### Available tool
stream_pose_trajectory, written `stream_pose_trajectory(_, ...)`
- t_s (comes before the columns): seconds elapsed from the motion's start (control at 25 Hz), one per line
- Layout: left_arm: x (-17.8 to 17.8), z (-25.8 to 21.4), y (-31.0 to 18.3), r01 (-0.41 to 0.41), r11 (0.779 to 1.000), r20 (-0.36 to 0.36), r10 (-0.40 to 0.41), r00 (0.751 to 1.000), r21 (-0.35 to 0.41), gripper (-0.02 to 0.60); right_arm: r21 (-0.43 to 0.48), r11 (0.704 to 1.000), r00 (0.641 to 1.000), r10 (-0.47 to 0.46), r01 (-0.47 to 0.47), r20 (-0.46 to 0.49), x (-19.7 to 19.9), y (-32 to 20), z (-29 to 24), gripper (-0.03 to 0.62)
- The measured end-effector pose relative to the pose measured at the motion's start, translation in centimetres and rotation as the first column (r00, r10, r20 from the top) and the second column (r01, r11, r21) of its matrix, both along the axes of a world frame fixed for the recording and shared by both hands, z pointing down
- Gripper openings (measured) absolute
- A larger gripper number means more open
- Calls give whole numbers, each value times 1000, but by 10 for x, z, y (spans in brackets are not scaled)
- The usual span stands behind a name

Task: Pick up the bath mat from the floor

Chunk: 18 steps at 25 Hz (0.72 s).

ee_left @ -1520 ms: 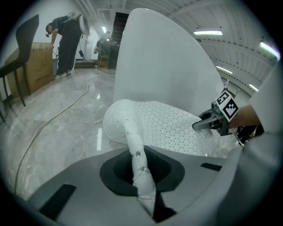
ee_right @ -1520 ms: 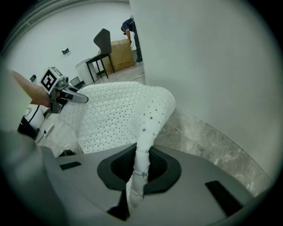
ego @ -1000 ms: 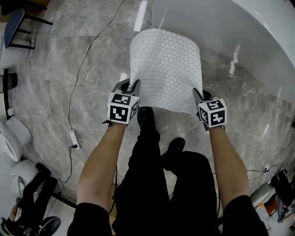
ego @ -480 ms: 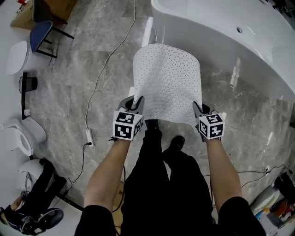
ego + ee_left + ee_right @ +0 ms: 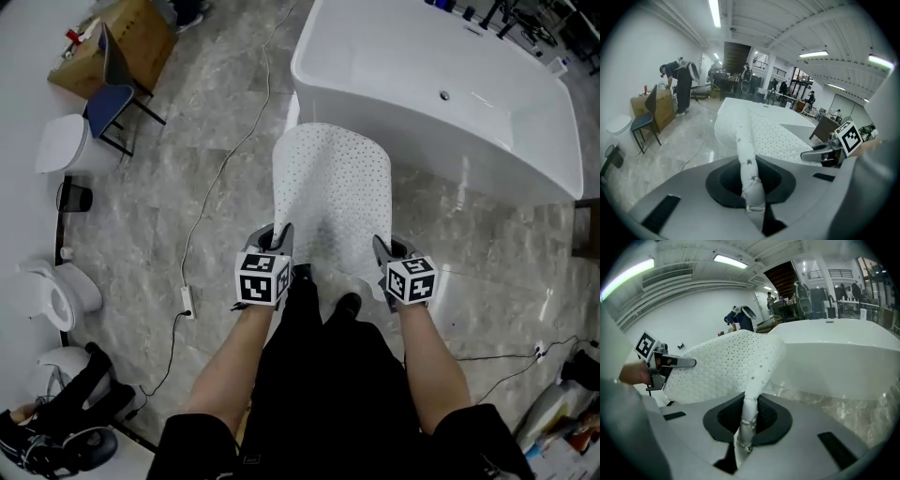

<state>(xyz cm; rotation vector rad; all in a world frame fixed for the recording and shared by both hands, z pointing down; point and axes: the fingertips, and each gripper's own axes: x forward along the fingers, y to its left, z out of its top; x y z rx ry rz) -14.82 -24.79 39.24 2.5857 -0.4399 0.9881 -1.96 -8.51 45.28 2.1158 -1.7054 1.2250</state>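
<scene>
My left gripper (image 5: 278, 234) and right gripper (image 5: 382, 251) each pinch a bath mat (image 5: 333, 187) corner; it hangs between them, seemingly off the floor (image 5: 178, 178).

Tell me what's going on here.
A person holds a two-jaw gripper in each hand. The left gripper and the right gripper are each shut on a near corner of the white dotted bath mat. The mat is held up in front of the person, above the grey marble floor, and its far end curves down toward the white bathtub. Whether that far end is clear of the floor cannot be told.
</scene>
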Motion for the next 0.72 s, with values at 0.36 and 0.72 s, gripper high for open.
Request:
stream_pose_trajectory(0.36, -6, -71, 51, -1, 999, -48, 3, 999, 50, 42, 85, 996, 999, -13, 17, -50, -4, 40, -77, 40)
stream_pose_trajectory(0.72, -6, -121, 69, -21, 993, -76, 30, 997, 119, 43, 174, 985, 998, 14, -3, -65, -4, 56, -126, 40)
